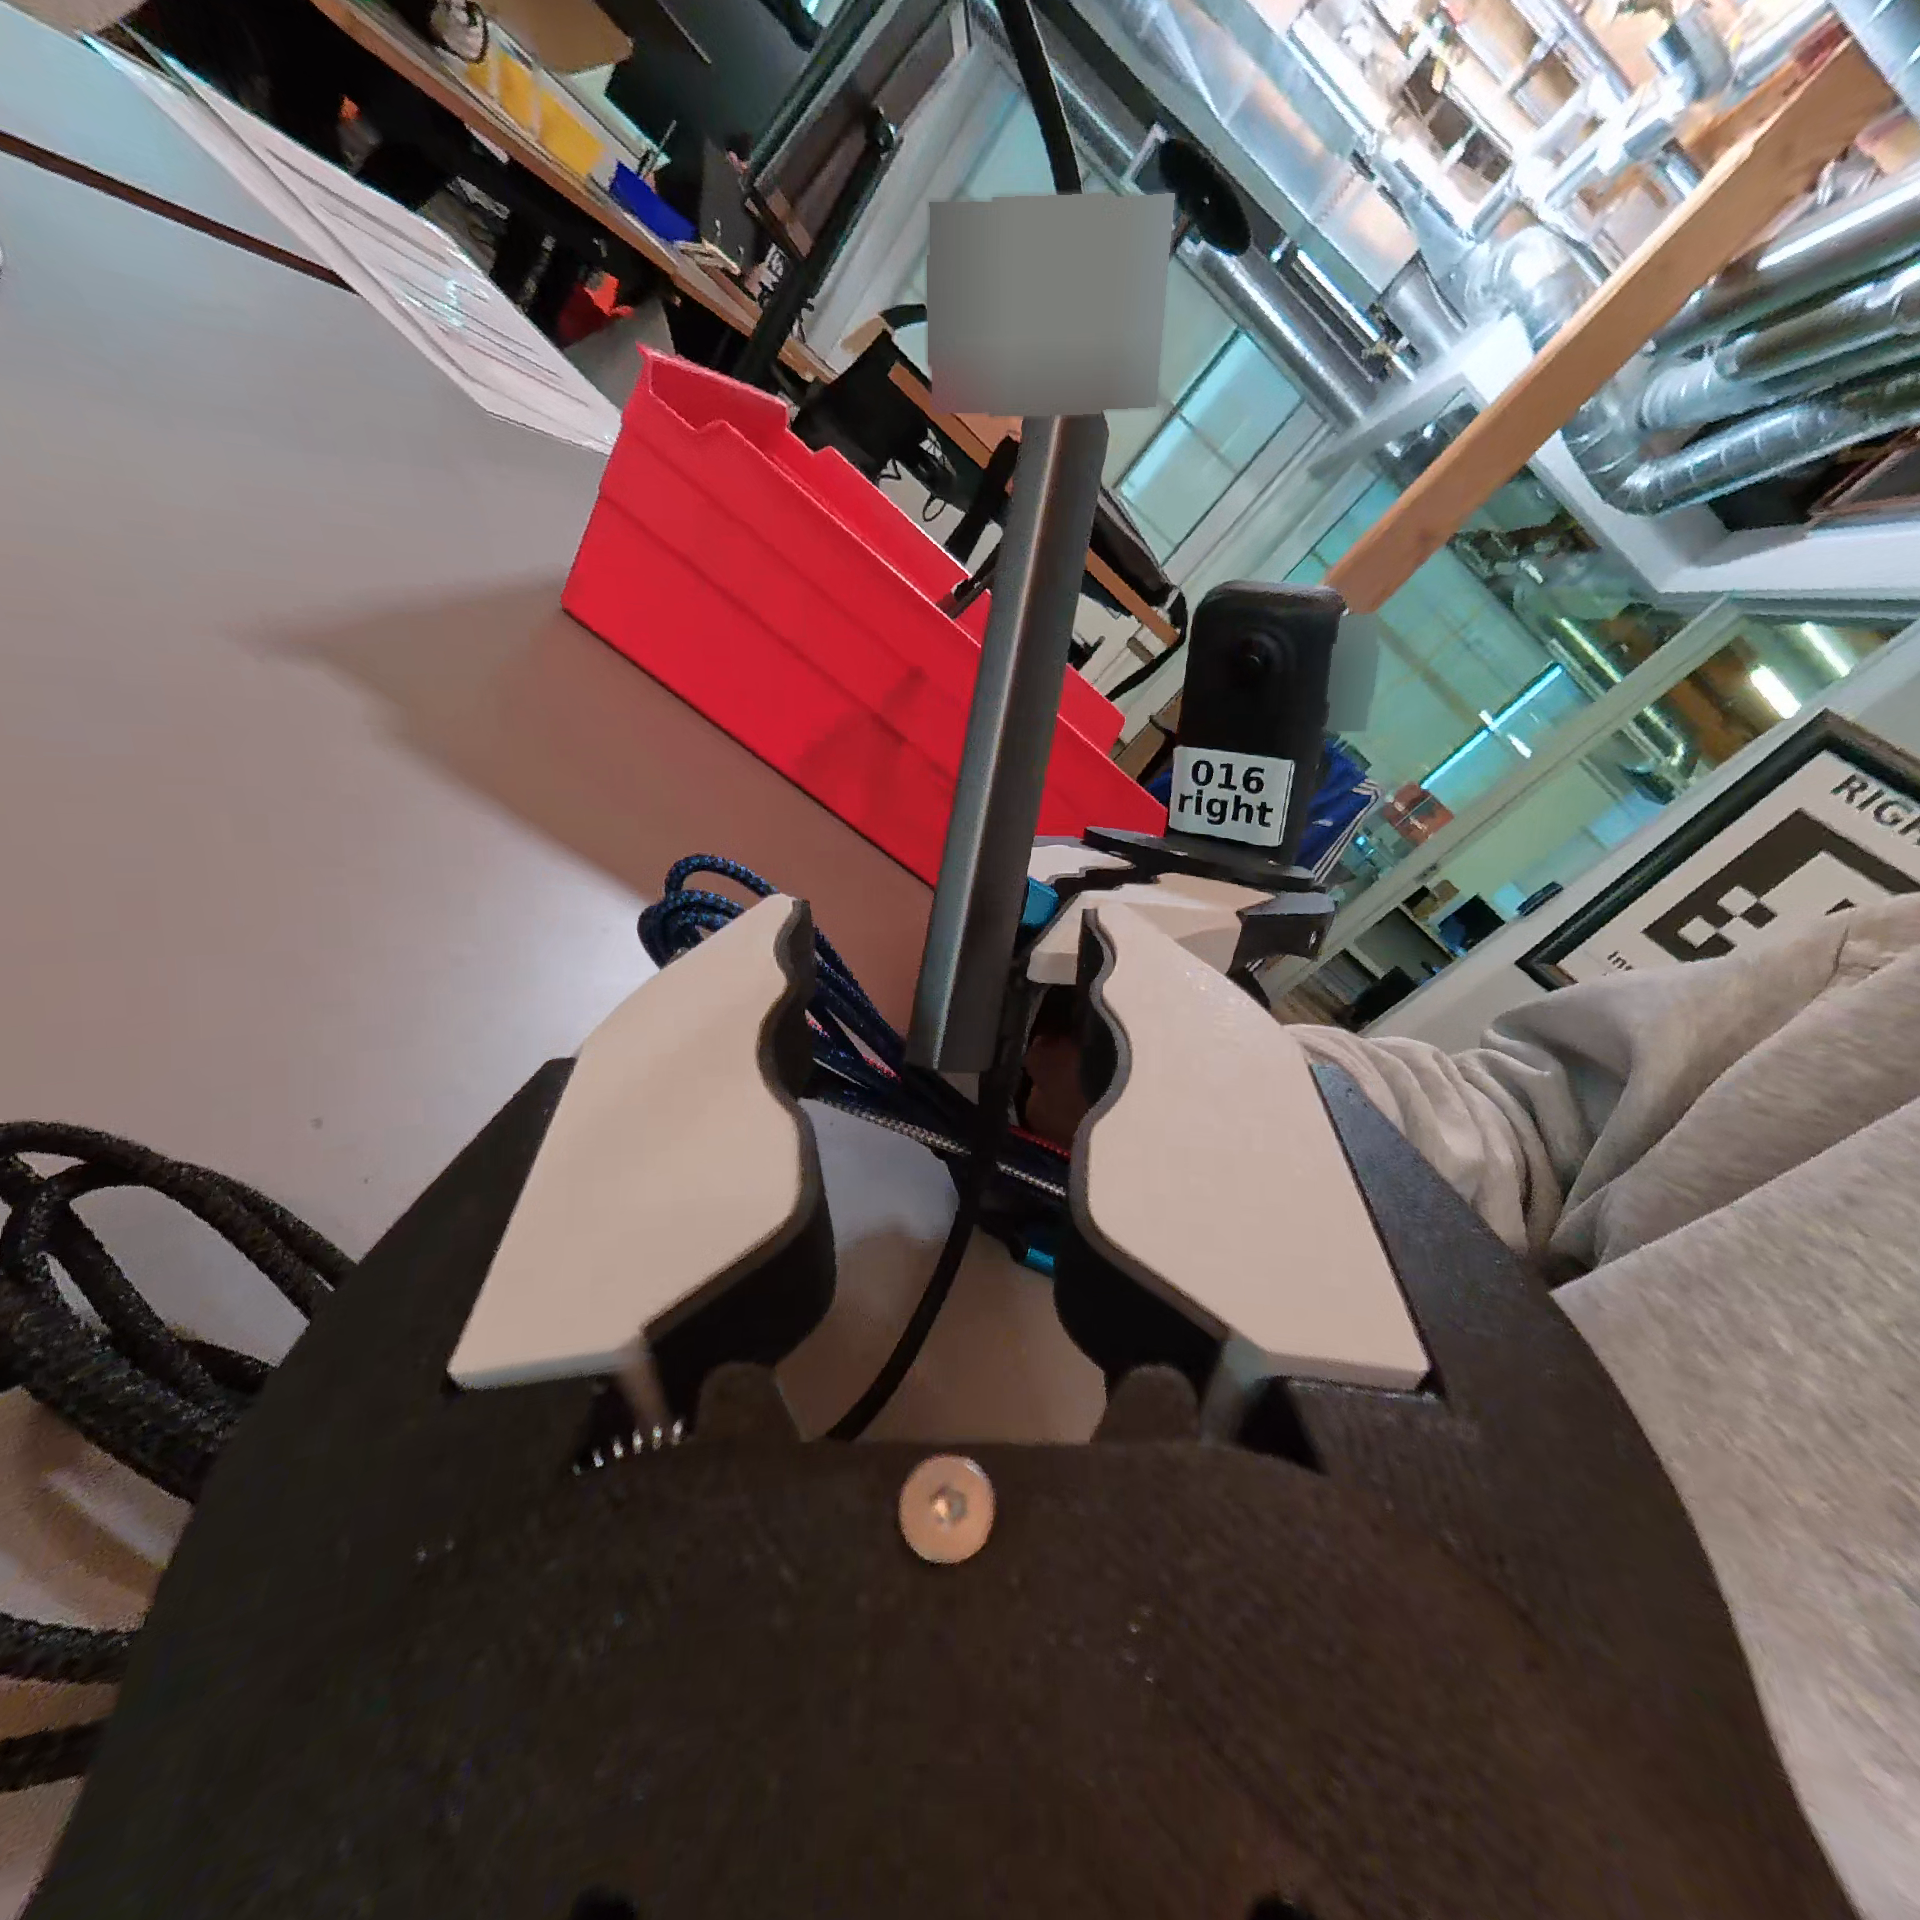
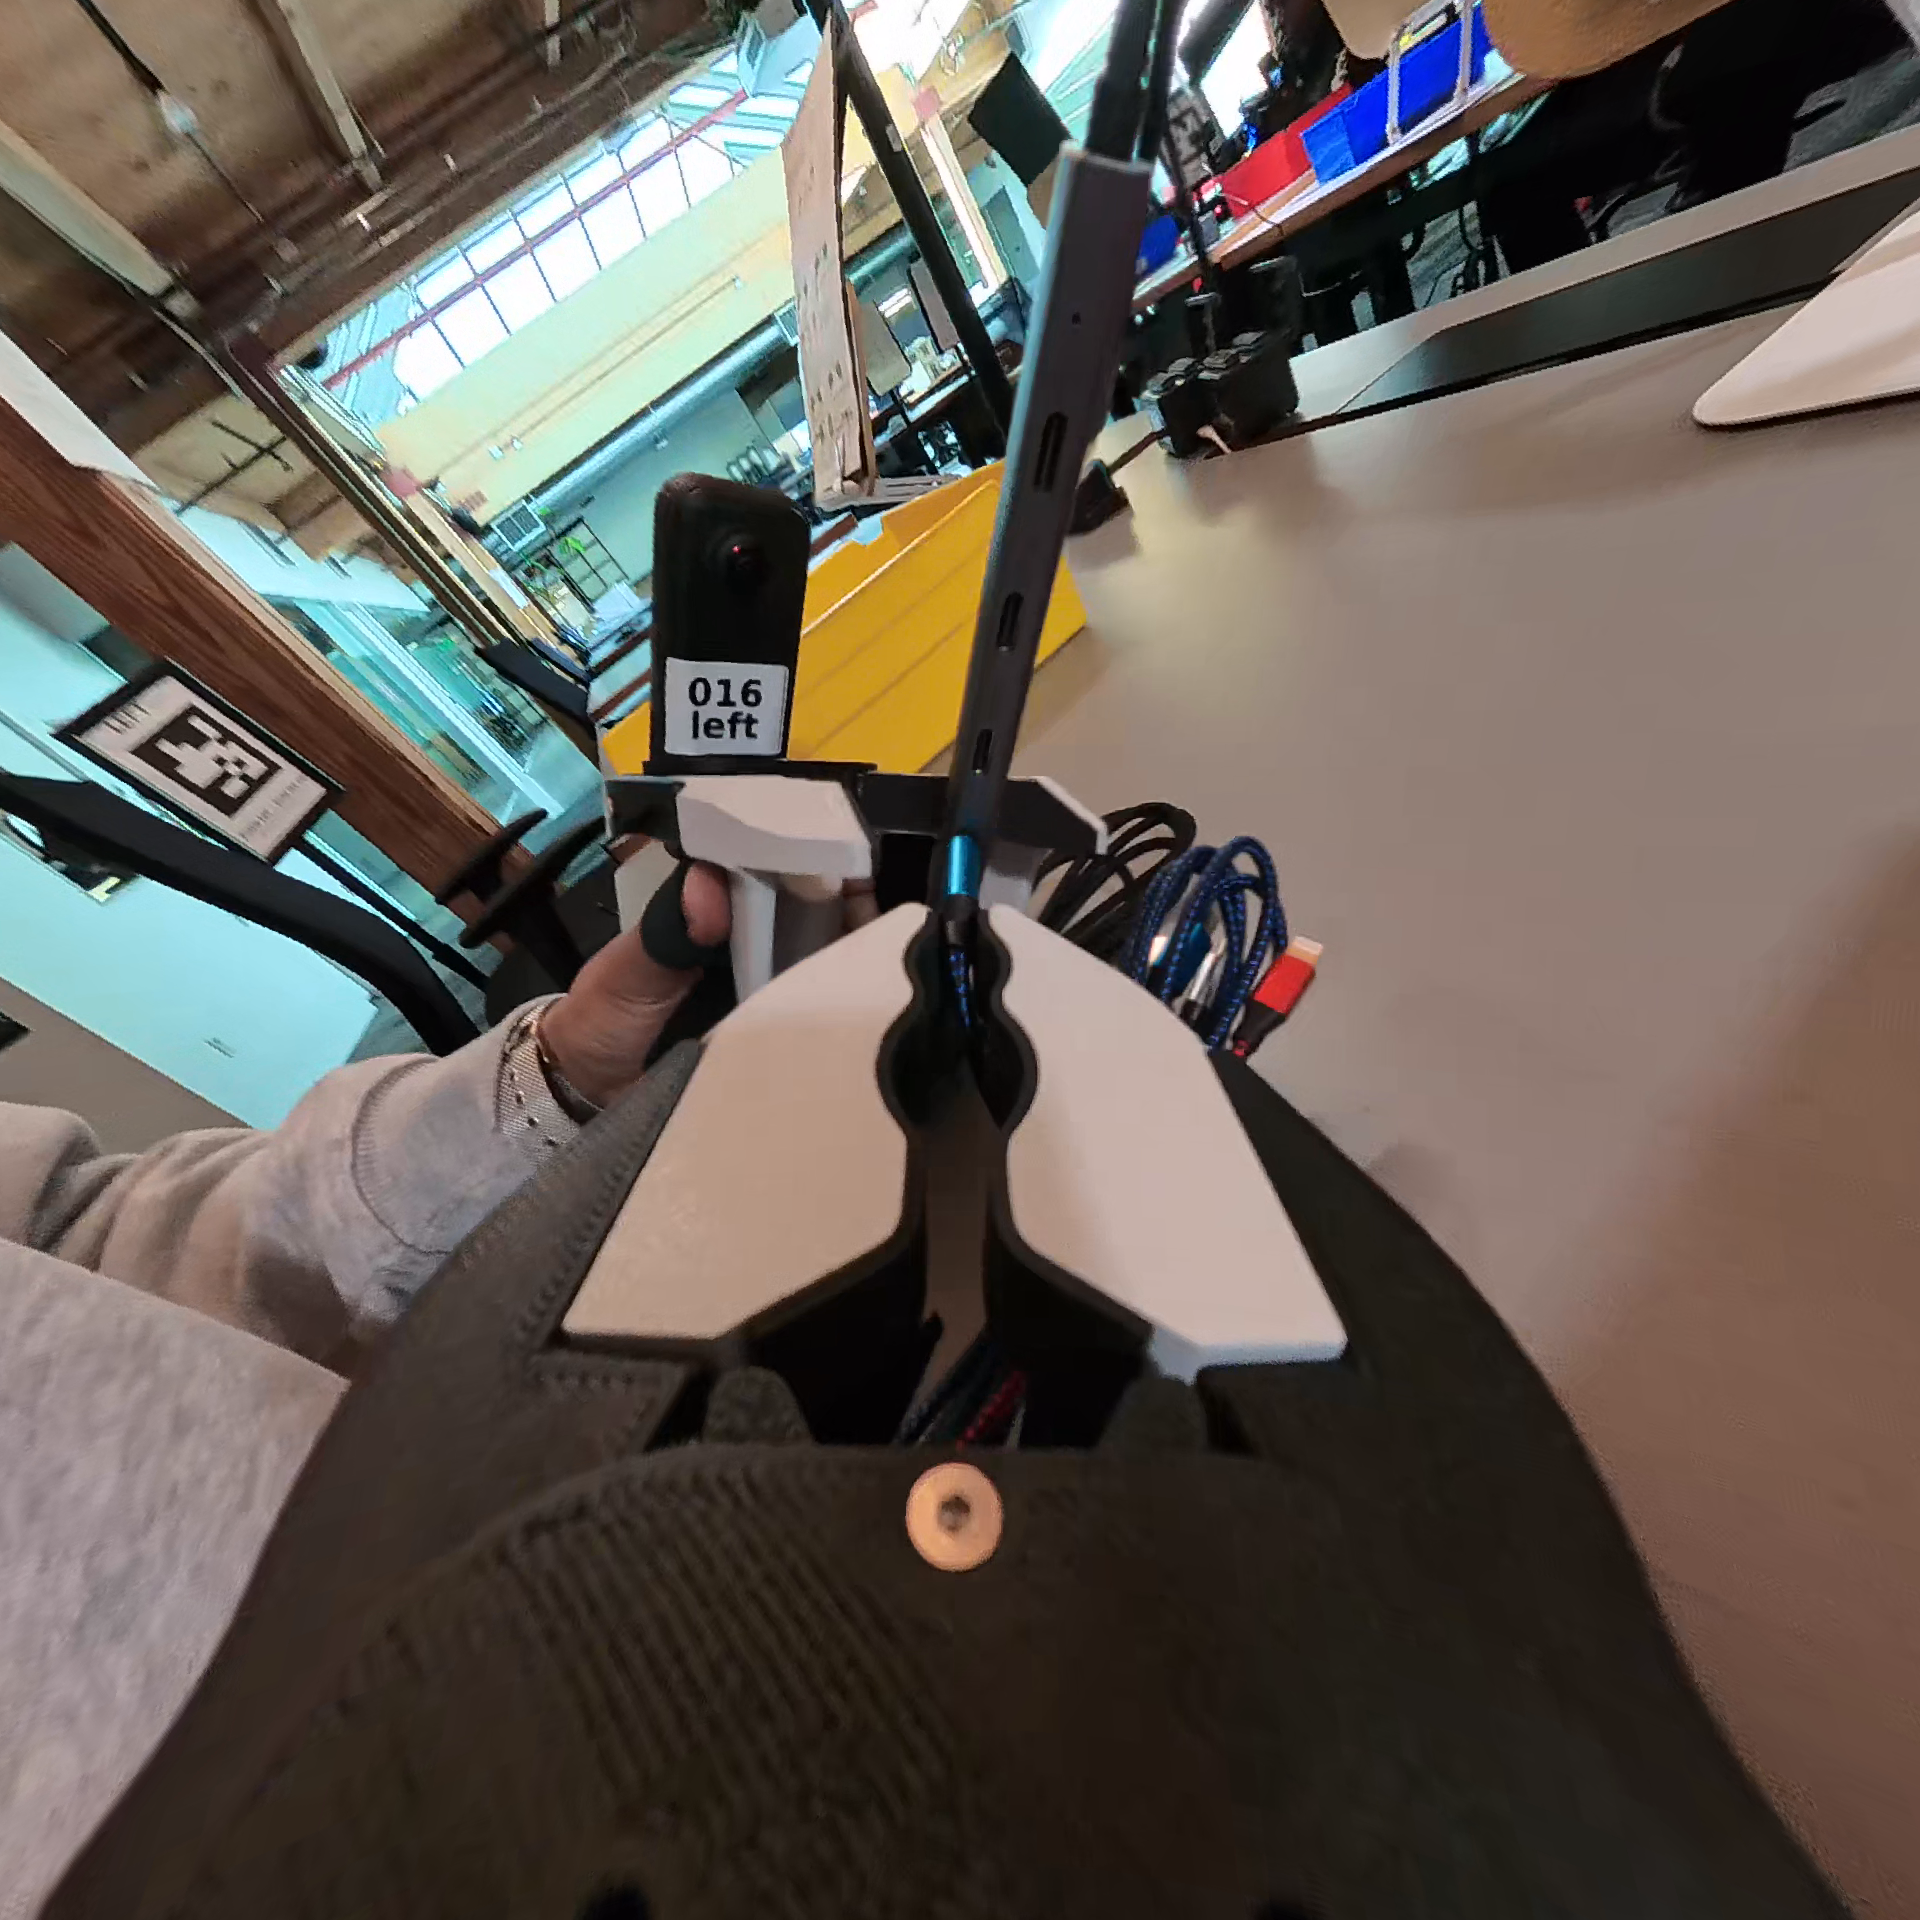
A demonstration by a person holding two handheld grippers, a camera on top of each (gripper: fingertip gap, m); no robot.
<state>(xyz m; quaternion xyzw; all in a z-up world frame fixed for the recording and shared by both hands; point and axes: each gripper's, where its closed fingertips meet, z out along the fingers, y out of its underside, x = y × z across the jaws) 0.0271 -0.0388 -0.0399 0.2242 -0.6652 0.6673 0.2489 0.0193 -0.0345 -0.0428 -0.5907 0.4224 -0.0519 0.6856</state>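
Note:
A slim grey hub bar [image 1: 1008,727] stands nearly upright above the table [image 1: 260,779]. It also shows in the right wrist view [image 2: 1029,520], with ports along its edge. My left gripper [image 1: 940,935] is open; its fingers stand on either side of the hub's lower end and do not visibly touch it. My right gripper [image 2: 956,914] is shut on a blue braided cable just behind its blue connector [image 2: 954,868], which meets the hub's lower end. Each gripper shows in the other's view, the right one [image 1: 1070,914] and the left one [image 2: 914,831], tip to tip.
A red bin [image 1: 779,582] stands behind the hub, and a yellow bin [image 2: 914,623] on the other side. Coiled blue cable [image 2: 1205,925] with a red connector [image 2: 1283,982] and black cables [image 1: 83,1299] lie on the table. A grey sleeve [image 1: 1662,1143] is at the side. Both grippers' tips are close together, under 4 cm apart.

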